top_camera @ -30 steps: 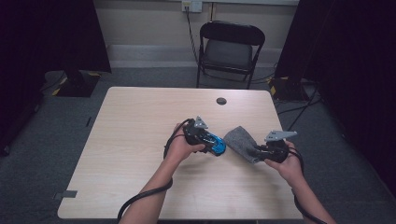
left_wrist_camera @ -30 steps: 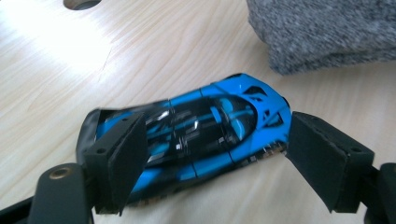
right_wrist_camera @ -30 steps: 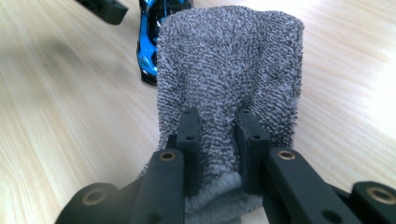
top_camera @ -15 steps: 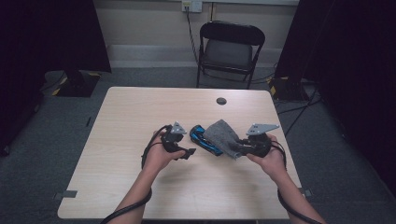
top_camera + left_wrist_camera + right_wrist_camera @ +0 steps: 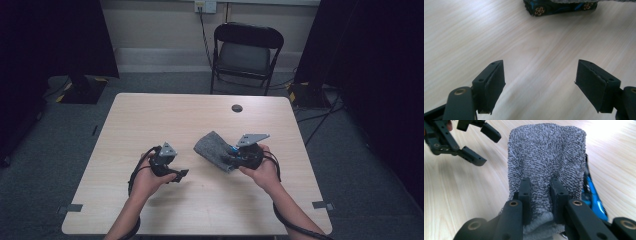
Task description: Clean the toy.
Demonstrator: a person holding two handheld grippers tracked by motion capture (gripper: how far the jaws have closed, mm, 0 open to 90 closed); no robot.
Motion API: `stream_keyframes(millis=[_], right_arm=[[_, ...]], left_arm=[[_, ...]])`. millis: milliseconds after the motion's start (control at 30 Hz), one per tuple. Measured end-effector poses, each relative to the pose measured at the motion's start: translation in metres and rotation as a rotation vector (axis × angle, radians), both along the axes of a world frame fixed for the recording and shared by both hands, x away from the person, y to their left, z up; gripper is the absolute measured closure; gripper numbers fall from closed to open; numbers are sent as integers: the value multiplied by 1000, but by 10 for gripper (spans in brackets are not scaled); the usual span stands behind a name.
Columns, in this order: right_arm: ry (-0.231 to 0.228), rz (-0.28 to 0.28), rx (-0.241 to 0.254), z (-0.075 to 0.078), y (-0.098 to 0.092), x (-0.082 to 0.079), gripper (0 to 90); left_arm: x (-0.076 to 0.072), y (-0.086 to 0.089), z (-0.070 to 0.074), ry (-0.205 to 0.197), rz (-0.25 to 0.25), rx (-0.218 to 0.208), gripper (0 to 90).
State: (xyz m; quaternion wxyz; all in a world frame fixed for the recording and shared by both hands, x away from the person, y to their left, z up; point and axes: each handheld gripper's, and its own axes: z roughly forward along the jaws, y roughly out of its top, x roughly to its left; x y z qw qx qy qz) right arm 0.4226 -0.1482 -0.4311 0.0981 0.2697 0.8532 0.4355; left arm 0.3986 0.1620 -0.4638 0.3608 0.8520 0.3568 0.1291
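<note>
A grey terry cloth (image 5: 212,147) lies draped over a blue and black toy car (image 5: 559,6) near the middle of the table. My right gripper (image 5: 227,159) is shut on the cloth's near edge. In the right gripper view the cloth (image 5: 546,152) stretches away from the shut jaws of the right gripper (image 5: 540,192), and the car's blue side (image 5: 592,195) peeks out on the right. My left gripper (image 5: 180,175) hovers to the left of the cloth, open and empty. In its own view the left gripper (image 5: 540,82) has bare table between its jaws.
The light wooden table (image 5: 150,120) has a small dark round disc (image 5: 236,108) near its far edge. A black folding chair (image 5: 247,52) stands behind the table. Cables lie on the floor at the right.
Both hands have moved left. The left gripper has drawn away from the toy car. The right gripper has pulled the cloth over the car, which now lies mostly covered.
</note>
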Motion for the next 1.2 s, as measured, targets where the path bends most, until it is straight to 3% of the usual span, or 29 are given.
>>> stream_keyframes(millis=[167, 400, 800, 933, 1033, 1200], right_arm=[[9, 20, 15, -6, 21, -2, 744], [11, 55, 11, -14, 52, -4, 739], [26, 85, -74, -48, 108, -8, 711], [32, 79, -72, -54, 113, -9, 672], [85, 98, -59, -54, 113, -8, 536], [44, 106, -40, -40, 103, -9, 453]], left_arm=[[-8, 13, 0, -8, 11, 18, 230], [-19, 30, -1, -11, 33, 3, 230], [-27, 43, -1, -1, 45, -10, 240], [-27, 40, -6, 16, 39, -7, 243], [-28, 37, -8, 28, 26, -9, 244], [-30, 31, -7, 32, 9, -10, 247]])
